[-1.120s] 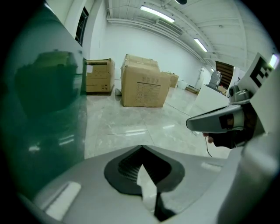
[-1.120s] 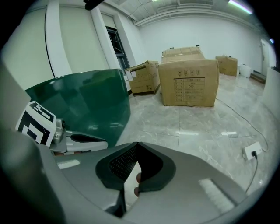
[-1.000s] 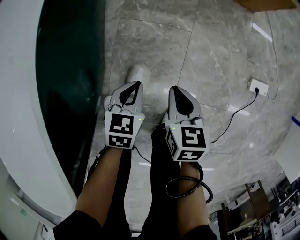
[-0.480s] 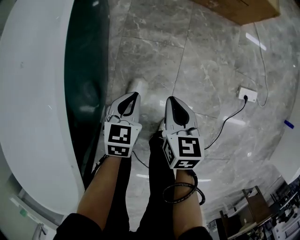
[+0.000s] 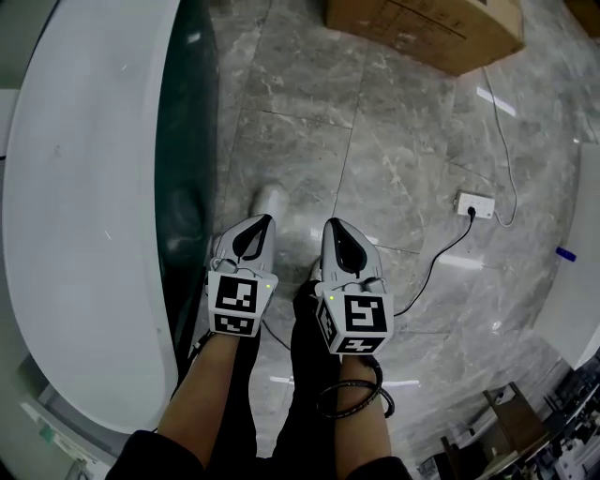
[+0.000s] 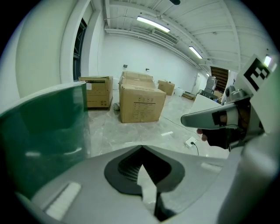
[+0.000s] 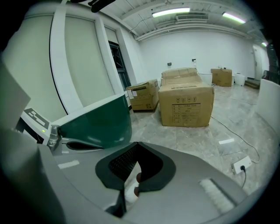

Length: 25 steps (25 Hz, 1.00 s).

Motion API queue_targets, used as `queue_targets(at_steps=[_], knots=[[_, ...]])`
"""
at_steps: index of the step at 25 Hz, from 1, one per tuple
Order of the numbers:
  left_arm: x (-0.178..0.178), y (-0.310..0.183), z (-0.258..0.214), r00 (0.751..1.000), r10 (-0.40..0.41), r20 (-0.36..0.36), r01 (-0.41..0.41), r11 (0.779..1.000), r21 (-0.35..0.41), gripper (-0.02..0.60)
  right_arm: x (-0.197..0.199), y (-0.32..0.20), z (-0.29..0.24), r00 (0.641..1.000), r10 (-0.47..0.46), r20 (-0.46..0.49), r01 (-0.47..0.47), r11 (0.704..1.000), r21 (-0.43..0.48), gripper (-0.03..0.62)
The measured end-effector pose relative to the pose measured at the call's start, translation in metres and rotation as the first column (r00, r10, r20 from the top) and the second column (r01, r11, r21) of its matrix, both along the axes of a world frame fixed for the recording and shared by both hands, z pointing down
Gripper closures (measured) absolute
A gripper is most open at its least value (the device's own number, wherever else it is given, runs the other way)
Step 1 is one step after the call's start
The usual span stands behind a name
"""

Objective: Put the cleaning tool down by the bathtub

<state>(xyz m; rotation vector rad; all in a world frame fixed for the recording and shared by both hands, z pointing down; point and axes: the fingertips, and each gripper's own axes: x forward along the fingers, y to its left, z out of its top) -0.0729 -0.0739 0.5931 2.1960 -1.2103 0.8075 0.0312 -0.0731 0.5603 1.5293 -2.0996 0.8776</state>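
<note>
Cleaning tool (image 5: 270, 199): taken to be the pale, rounded object lying on the floor (image 5: 394, 159), just beside the dark green outer wall of the bathtub (image 5: 84, 234); its exact form could not be made out. Over the last second the head view had swung, so more of the white tub rim showed at left and a cardboard box (image 5: 422, 28) entered at top. The pale object kept its place by the tub.

The left tongs (image 5: 264, 221) were closed tip to tip, gripping nothing, just short of that object. The right tongs (image 5: 330, 223), close beside them, were likewise closed and empty. On this evidence the tool was judged already set down, with the task at or near completion.

The floor was polished grey marble tile. At right, a cable (image 5: 433, 262) ran to a white socket block (image 5: 475, 204). The gripper views showed a large, bright room with further boxes.
</note>
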Motion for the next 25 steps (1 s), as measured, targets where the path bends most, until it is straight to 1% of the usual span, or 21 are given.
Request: queue_targets(at_steps=[6, 9, 13, 19, 25], knots=[[0.0, -0.006, -0.035, 1.0, 0.006, 0.013, -0.007, 1.0, 0.026, 0.581, 0.009, -0.004, -0.034, 1.0, 0.007, -0.001, -0.007, 0.999, 0.032, 0.571], [-0.002, -0.008, -0.053, 1.0, 0.003, 0.016, -0.004, 0.999, 0.04, 0.581, 0.01, -0.003, -0.052, 1.0, -0.005, -0.003, 0.005, 0.999, 0.052, 0.571], [-0.001, -0.008, -0.077, 1.0, 0.005, 0.022, -0.006, 0.997, 0.077, 0.581, 0.014, 0.0, -0.074, 1.0, -0.018, -0.006, 0.019, 0.997, 0.072, 0.571], [-0.003, -0.005, -0.109, 1.0, -0.014, 0.015, 0.013, 0.997, 0.081, 0.581, 0.018, 0.001, -0.107, 0.999, -0.038, 0.002, 0.038, 0.996, 0.082, 0.571], [-0.002, -0.004, -0.142, 1.0, -0.018, 0.019, 0.016, 0.995, 0.103, 0.581, 0.025, -0.002, -0.144, 0.999, -0.044, -0.001, 0.043, 0.994, 0.103, 0.571]])
